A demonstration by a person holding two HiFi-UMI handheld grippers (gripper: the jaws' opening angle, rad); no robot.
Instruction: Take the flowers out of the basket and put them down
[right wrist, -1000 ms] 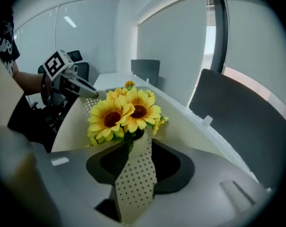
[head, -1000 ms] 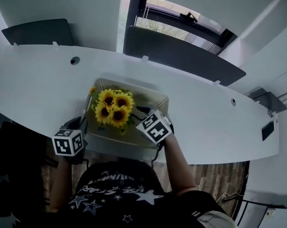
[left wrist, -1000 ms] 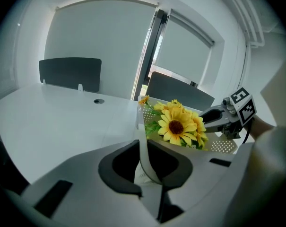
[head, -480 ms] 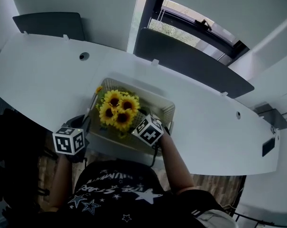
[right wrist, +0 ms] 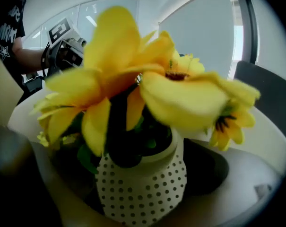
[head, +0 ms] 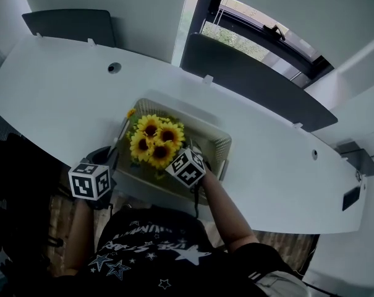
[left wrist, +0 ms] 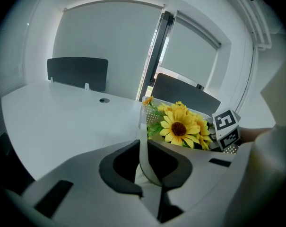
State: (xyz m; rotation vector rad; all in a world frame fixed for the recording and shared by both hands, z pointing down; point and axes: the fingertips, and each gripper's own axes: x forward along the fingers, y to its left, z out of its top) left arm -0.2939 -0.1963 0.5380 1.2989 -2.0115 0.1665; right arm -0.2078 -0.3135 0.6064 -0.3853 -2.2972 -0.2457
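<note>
**Sunflowers** (head: 154,142): a yellow bunch with dark centres and green leaves, standing in a cream vase (right wrist: 143,193) with dark dots. They are inside the basket (head: 220,143), toward its left half, with the blooms rising above the rim.

**Basket:** white and rectangular, with perforated walls. It sits at the near edge of the desk (head: 57,98), directly in front of the person.

**Desk:** long, white and curved. One round cable hole (head: 114,68) lies beyond the basket, to the left. Dark screen panels (head: 251,73) stand along the far edge. Behind them are a pale wall and a dark-framed window (head: 261,30).

**Right gripper** (right wrist: 142,171): reaches into the basket from the near side. Its jaws are set wide round the vase, one pad against each flank, holding it. Petals crowd the right gripper view above the vase.

**Left gripper** (left wrist: 145,171): at the basket's left end. Its jaws are nearly together, pinched on the thin white wall of the basket, which stands upright between them.
</note>
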